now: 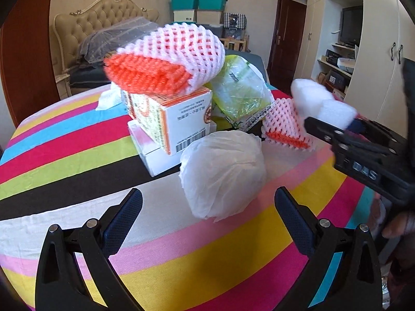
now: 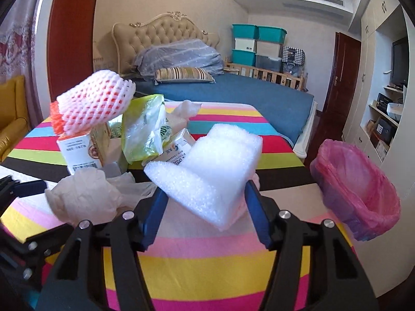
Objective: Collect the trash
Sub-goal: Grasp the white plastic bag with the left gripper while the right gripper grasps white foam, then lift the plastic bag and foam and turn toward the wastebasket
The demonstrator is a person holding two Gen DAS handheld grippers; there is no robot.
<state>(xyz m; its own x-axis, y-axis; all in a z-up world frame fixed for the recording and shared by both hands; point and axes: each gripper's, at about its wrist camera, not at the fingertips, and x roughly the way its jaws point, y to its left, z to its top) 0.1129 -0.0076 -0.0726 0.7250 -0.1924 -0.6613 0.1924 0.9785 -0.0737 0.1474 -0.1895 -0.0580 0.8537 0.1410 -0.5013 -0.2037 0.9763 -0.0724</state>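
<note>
Trash lies heaped on the striped tablecloth (image 2: 220, 267): a white foam block (image 2: 215, 171), a crumpled white paper wad (image 1: 223, 173), an orange-printed carton (image 1: 171, 119), a green plastic bag (image 1: 238, 88) and two red-and-white foam fruit nets, the larger (image 1: 166, 62) resting on top of the carton, the smaller (image 1: 285, 121) beside the bag.

The right gripper (image 2: 207, 207) has its fingers on both sides of the foam block. The pads appear to press its flanks, though the near contact is blurred, so a firm hold is likely rather than certain. The block sits tilted between the fingers, raised off the cloth at its far end, which suits carrying it sideways.

The left gripper (image 1: 207, 215) is wide open and holds nothing. It points at the paper wad, which lies just ahead of the fingertips and apart from them, probably the next item.

A bin with a pink liner (image 2: 360, 191) stands at the table's right edge, mouth open toward the right gripper. Nothing lies between block and bin. Behind the block, the carton, bag and larger net crowd together; disturbing the carton could topple the net.
</note>
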